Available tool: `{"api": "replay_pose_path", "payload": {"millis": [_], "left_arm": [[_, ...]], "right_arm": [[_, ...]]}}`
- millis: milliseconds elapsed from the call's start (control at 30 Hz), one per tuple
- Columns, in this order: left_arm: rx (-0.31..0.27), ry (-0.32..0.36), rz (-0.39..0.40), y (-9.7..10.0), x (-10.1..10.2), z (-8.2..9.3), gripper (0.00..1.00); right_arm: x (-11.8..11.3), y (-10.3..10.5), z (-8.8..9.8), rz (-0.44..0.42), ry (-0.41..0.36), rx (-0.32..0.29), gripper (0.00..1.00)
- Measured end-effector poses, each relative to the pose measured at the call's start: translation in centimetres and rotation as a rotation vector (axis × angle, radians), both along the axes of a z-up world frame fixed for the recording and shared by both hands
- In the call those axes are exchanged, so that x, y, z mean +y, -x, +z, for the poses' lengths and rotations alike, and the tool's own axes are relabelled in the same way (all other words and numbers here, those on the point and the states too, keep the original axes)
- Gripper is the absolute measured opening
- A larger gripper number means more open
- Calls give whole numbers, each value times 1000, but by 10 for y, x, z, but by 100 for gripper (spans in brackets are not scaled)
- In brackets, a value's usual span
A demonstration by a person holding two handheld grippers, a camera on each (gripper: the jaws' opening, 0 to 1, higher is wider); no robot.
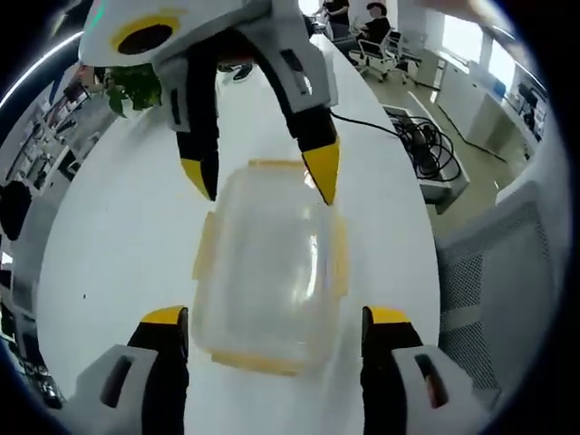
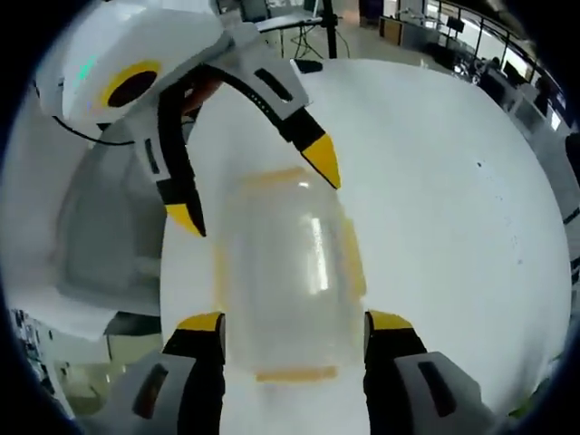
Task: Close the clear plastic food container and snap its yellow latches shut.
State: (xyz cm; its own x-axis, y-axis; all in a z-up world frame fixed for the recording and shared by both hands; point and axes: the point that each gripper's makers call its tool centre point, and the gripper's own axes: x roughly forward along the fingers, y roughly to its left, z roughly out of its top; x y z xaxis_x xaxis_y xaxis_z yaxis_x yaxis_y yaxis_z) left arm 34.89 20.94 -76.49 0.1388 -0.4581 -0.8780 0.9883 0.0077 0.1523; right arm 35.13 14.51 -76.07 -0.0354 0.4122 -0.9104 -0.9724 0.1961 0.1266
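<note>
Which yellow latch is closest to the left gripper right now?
The latch on the container's short edge between the left gripper's jaws, lowest in the left gripper view; the other three lie farther off.

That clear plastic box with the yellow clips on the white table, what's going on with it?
A person is working two handheld grippers over the clear plastic food container with yellow latches, which sits on the white table. The left gripper and the right gripper face each other from opposite ends, both with jaws open, straddling the container. Nothing is gripped. The lid looks in place; whether the latches are snapped is unclear.
</note>
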Motion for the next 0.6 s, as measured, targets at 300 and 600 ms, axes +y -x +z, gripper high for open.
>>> {"api": "replay_pose_path", "payload": {"millis": [300, 600], "left_arm": [[3, -37, -31, -3, 1, -11, 82], [7, -62, -55, -6, -1, -21, 87]], "right_arm": [[-4, 6, -4, 26, 44, -70, 72], [-4, 9, -14, 67, 79, -129, 75]]}}
